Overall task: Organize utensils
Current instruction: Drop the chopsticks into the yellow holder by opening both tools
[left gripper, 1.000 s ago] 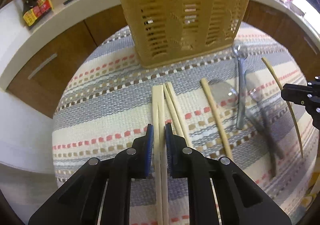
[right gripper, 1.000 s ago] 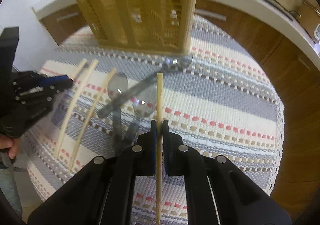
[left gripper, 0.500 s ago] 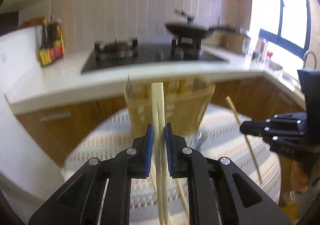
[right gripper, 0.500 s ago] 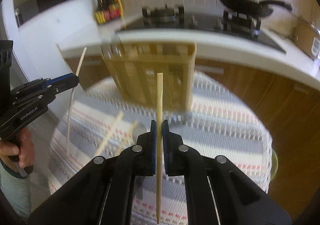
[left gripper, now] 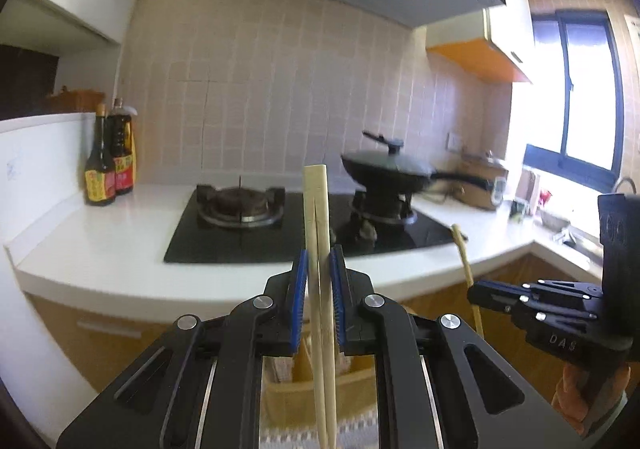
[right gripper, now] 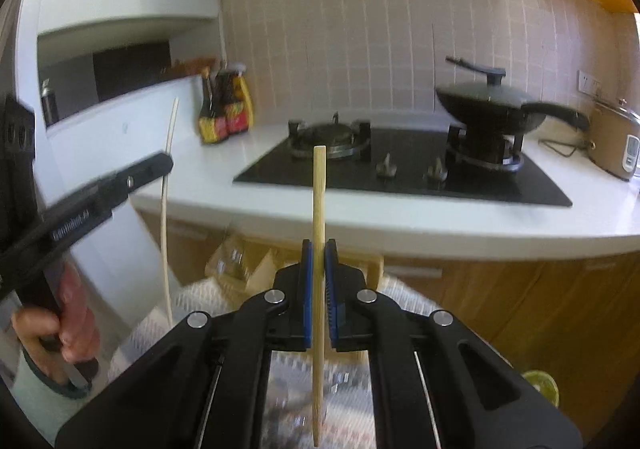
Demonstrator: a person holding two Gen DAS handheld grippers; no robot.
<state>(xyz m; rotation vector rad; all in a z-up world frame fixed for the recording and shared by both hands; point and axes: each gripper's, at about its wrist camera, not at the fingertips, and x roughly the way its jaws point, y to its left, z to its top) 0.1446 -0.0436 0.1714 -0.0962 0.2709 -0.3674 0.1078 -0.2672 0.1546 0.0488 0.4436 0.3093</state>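
My left gripper [left gripper: 319,253] is shut on a pair of pale chopsticks [left gripper: 316,205] and holds them upright, high above the table. The yellow slatted utensil basket [left gripper: 304,393] shows below it, behind the fingers. My right gripper [right gripper: 319,247] is shut on a single wooden chopstick [right gripper: 319,185], also upright. The right gripper [left gripper: 500,295] shows at the right of the left wrist view with its chopstick [left gripper: 464,253]. The left gripper [right gripper: 152,169] shows at the left of the right wrist view with its chopsticks [right gripper: 166,209]. The basket [right gripper: 248,265] is blurred below.
A white counter [left gripper: 100,249] with a black gas hob [left gripper: 240,209] and a lidded wok [left gripper: 384,169] runs behind. Sauce bottles [left gripper: 108,165] stand at its left. The striped woven table mat [right gripper: 188,305] lies below. A window [left gripper: 576,97] is at the right.
Both grippers have lifted their chopsticks off the striped mat and tilted up. The views have swung from the table to the counter and hob. The basket has dropped to the bottom of both views.
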